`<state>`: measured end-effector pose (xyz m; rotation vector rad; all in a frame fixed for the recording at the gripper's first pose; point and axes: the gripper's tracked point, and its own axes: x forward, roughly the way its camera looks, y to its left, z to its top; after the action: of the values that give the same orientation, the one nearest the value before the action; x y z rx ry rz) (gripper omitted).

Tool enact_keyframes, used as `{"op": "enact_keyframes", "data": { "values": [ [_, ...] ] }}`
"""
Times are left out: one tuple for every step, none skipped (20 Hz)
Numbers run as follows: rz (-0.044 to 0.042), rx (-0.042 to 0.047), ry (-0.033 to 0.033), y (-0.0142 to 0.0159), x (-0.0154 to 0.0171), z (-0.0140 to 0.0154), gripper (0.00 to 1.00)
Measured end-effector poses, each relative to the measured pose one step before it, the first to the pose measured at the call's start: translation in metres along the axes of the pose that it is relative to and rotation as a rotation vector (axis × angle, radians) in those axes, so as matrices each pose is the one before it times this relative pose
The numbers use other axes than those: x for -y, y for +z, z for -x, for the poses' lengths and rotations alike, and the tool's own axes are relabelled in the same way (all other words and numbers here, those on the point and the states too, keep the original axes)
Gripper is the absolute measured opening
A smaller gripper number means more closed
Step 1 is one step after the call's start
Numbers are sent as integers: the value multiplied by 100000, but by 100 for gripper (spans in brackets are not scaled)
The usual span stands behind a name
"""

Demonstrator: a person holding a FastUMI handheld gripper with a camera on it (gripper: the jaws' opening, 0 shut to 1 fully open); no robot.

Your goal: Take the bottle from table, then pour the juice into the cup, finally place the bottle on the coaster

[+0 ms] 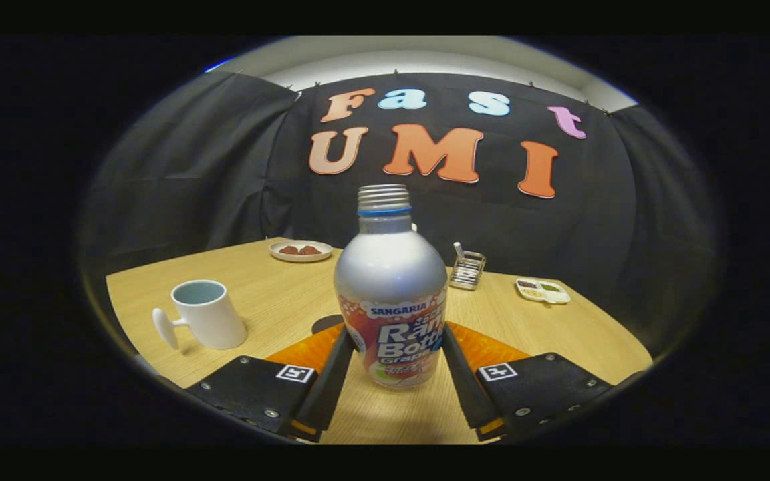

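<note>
Standing upright, bottle [392, 294] pressed between hand-held gripper [395, 364] fingers.

Light wood table [271, 304]; black cloth wall [191, 174] behind; pale ceiling strip [425, 57] above.

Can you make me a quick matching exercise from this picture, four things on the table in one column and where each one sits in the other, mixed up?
Things:
1. bottle
2. cup
3. plate
4. wire holder

Places:
A. at the table's far edge, beyond the cup
B. between the gripper fingers, cap off
C. just behind the bottle, on its right
D. left of the bottle, tilted on its handle

Pairs: 1-B, 2-D, 3-A, 4-C
</note>
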<state>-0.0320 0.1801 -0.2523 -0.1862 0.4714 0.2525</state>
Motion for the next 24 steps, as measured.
{"op": "enact_keyframes", "data": {
  "values": [
    [3510,639,-1261,306,-70,-177,74],
    [3660,37,-1574,146,-102,-122,74],
    [3698,-724,-1174,-134,-102,-269,74],
    [3127,-317,-737,-46,-219,-164,74],
    [2607,-518,-995,-100,-148,-50,74],
    [2163,-638,-269,-151,-193,-179,74],
    [2038,-287,1399,-101,-555,2,74],
    [1706,-300,1732,-1,-646,-85,74],
    [1901,-586,1290,59,-603,-26,74],
    [2401,-580,185,-195,-208,-52,74],
    [3116,-282,-355,50,-169,41,74],
    [3649,-5,-781,271,-175,-92,74],
    [4253,378,-1161,225,-152,75,74],
    [4866,767,-1385,289,16,-67,74],
    [5123,970,-1449,373,17,-47,74],
    [4732,96,-724,77,22,139,74],
    [4017,310,-295,159,-148,92,74],
    [3546,245,-348,306,-210,75,74],
    [3246,466,-361,261,-214,-85,74],
    [3123,355,-559,316,-199,-18,74],
    [3142,568,-407,103,-14,-196,74],
    [3179,1157,238,378,-105,-99,74],
    [2961,1360,233,498,-122,29,74],
    [3661,984,-385,343,23,188,74]
  ]
}}
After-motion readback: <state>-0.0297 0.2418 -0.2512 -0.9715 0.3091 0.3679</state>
